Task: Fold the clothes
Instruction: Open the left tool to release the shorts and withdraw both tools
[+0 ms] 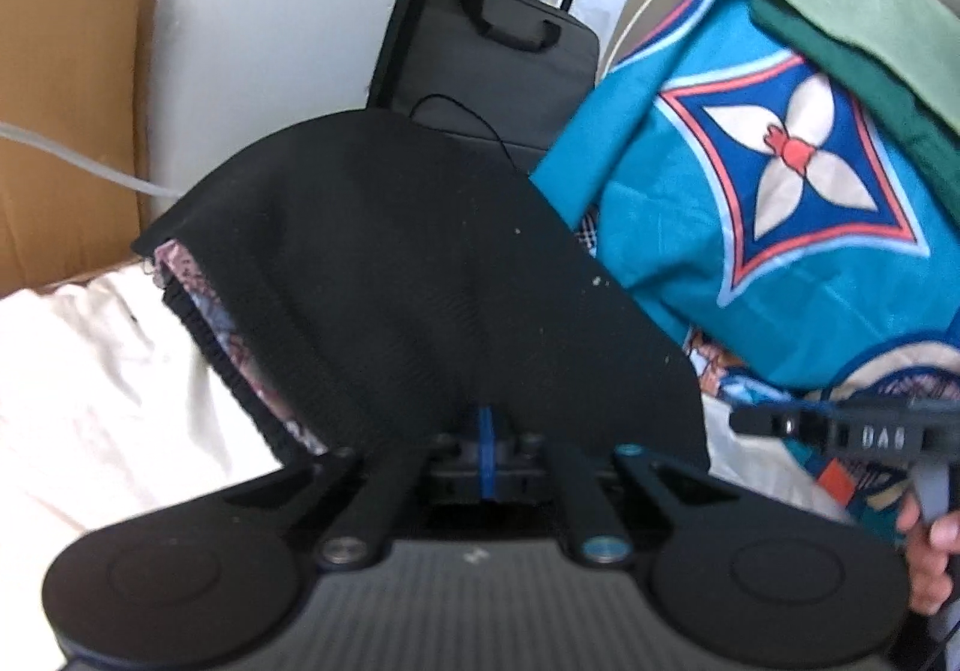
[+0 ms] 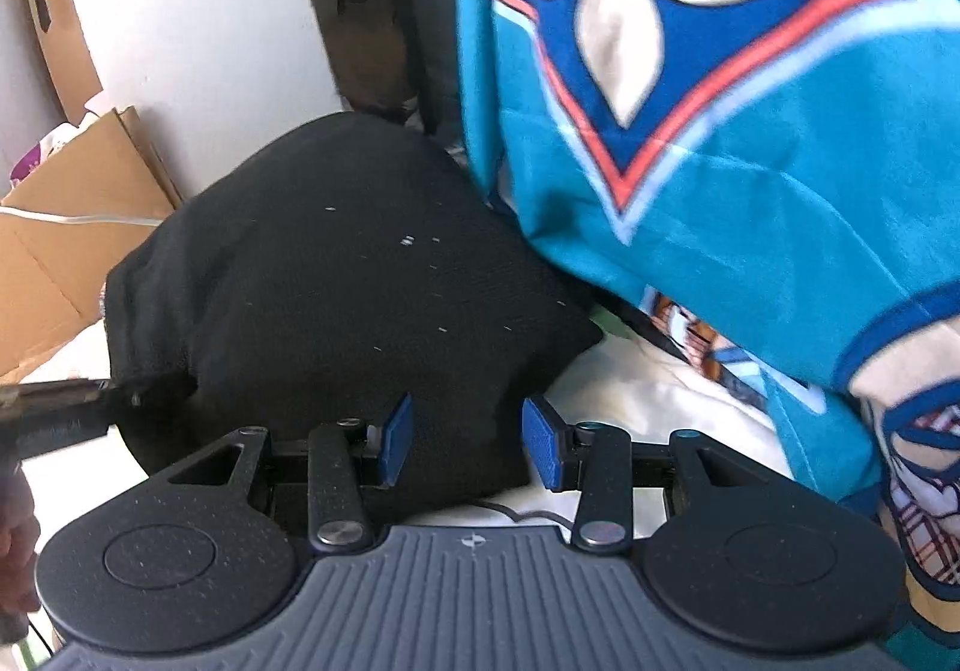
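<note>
A black knit garment (image 1: pixel 390 263) lies bunched on white bedding (image 1: pixel 90 371), with a patterned lining showing at its left edge. My left gripper (image 1: pixel 486 449) is shut, its blue pads together under the black cloth that drapes over them. In the right wrist view it (image 2: pixel 102 401) pinches the left edge of the garment (image 2: pixel 336 281). My right gripper (image 2: pixel 471 440) is open; its blue pads stand apart over the garment's near edge, and I see no pressure on the cloth. In the left wrist view the right gripper (image 1: pixel 741 422) sits just right of the garment.
A large turquoise printed cloth (image 1: pixel 750 161) (image 2: pixel 750 131) hangs at the right, with green cloth (image 1: pixel 840 11) on top. Cardboard (image 1: pixel 66 131) (image 2: pixel 72 227) and a white cable (image 1: pixel 78 161) are at the left by the wall. A grey bag (image 1: pixel 498 71) stands behind. A hand (image 1: pixel 930 563) holds the right gripper.
</note>
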A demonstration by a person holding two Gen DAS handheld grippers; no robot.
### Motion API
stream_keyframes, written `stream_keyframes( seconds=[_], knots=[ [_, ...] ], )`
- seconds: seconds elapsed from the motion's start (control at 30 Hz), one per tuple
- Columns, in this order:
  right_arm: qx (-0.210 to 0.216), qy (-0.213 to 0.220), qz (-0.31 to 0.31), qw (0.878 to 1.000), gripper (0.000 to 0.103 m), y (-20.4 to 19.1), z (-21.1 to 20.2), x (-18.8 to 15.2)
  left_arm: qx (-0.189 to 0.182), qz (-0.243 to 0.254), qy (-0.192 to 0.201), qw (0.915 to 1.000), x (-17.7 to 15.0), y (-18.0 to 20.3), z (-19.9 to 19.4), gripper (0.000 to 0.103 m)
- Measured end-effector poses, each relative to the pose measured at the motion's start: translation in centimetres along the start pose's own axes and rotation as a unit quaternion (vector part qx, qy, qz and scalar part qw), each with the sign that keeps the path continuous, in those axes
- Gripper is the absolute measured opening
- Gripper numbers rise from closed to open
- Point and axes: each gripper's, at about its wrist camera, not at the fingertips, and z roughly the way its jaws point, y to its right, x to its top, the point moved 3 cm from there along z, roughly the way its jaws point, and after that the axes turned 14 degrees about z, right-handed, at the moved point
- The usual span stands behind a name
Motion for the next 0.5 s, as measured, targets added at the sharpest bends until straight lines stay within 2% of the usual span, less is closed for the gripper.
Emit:
stream_keyframes(
  seconds=[0.03,0.1,0.13,0.2,0.23,0.3,0.33,0.37,0.43,0.5],
  knots=[
    [0.009,0.008,-0.022,1.0,0.048,-0.5,0.1,0.1,0.003,0.002,0.001,1.0,-0.1,0.2,-0.4,0.002],
    [0.002,0.013,-0.054,0.998,0.048,-0.9,0.6,0.3,0.003,-0.007,0.005,1.0,-0.4,0.1,-1.6,0.002],
    [-0.002,0.015,-0.069,0.997,0.048,-1.0,0.9,0.4,0.0,-0.017,0.002,0.9999,-0.6,0.0,-2.1,0.006],
    [0.003,0.008,-0.047,0.999,0.048,-0.9,1.6,0.9,-0.007,-0.029,0.004,0.9996,-1.0,-0.1,-3.3,0.021],
    [0.006,0.004,-0.034,0.999,0.048,-0.9,1.9,1.1,-0.007,-0.027,0.007,0.9996,-1.2,-0.2,-3.9,0.023],
    [0.017,0.002,-0.039,0.999,0.049,-1.5,2.5,1.3,0.0,-0.012,0.013,0.9998,-1.3,-0.3,-4.9,0.038],
    [0.024,0.0,-0.043,0.999,0.05,-1.9,2.7,1.4,0.009,-0.008,0.012,0.9999,-1.3,-0.5,-5.1,0.042],
    [0.03,-0.004,-0.04,0.999,0.052,-2.2,2.8,1.6,0.018,-0.01,0.006,0.9998,-1.2,-0.9,-5.3,0.045],
    [0.044,-0.012,-0.027,0.999,0.063,-2.5,2.8,1.9,0.033,-0.021,-0.01,0.9992,-1.0,-1.6,-5.6,0.046],
    [0.044,-0.032,-0.027,0.998,0.077,-3.0,2.6,1.9,0.049,-0.03,-0.024,0.9981,-0.7,-2.3,-6.3,0.061]
  ],
)
